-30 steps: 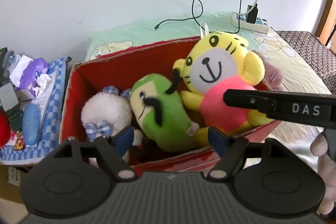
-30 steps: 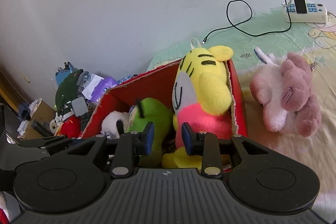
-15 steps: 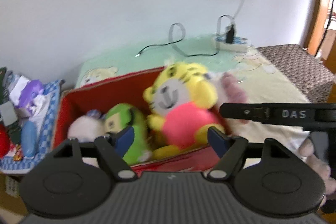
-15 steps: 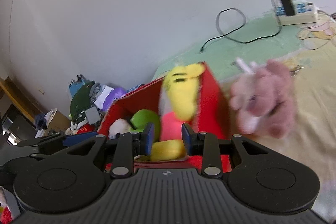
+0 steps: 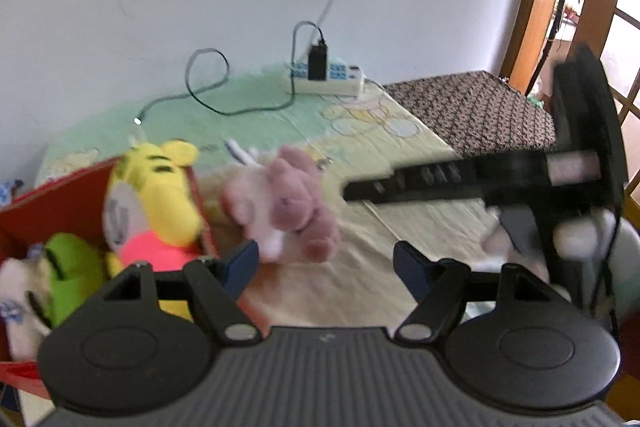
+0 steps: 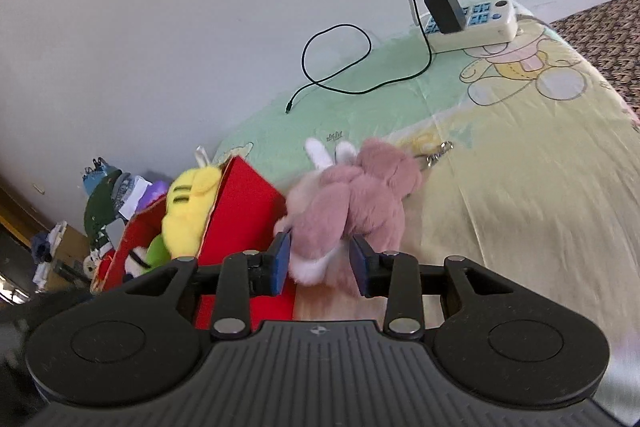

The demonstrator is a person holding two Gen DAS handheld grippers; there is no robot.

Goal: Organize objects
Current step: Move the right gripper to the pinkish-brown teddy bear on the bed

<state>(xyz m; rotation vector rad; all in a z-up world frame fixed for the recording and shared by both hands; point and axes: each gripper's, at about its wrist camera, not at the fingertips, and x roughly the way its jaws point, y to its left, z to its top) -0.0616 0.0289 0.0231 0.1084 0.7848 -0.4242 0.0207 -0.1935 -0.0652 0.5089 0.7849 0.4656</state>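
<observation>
My right gripper (image 6: 320,265) sits low in the middle of its own view, and its two blue-padded jaws are spreading apart just now. The one fluffy pink-and-white plush rabbit (image 6: 352,207) lies on the pale yellow and green cartoon-print bedsheet (image 6: 520,155), with its lower end showing between the pads; I cannot tell whether either pad touches it.

My left gripper (image 5: 322,267) is at the bottom centre of its view with the jaws standing well apart and nothing between them, only sheet beyond. In that view the same rabbit shows just above the left blue pad, blurred.

One red open-topped cardboard box (image 6: 244,211) stands just left of the rabbit. I count three soft toys in it: one yellow tiger plush with a pink body (image 5: 156,203) leaning at the box's right wall, one green plush (image 5: 70,267) left of it, and one white plush (image 5: 18,291) at the far left edge, very blurred.

In the upper part of both views lies one white power strip with blue sockets (image 6: 476,23), with one black charger (image 6: 444,7) plugged in and one thin black cable (image 6: 340,67) looping over the green part of the sheet.

The right gripper's black body crosses the right side of the left view.
</observation>
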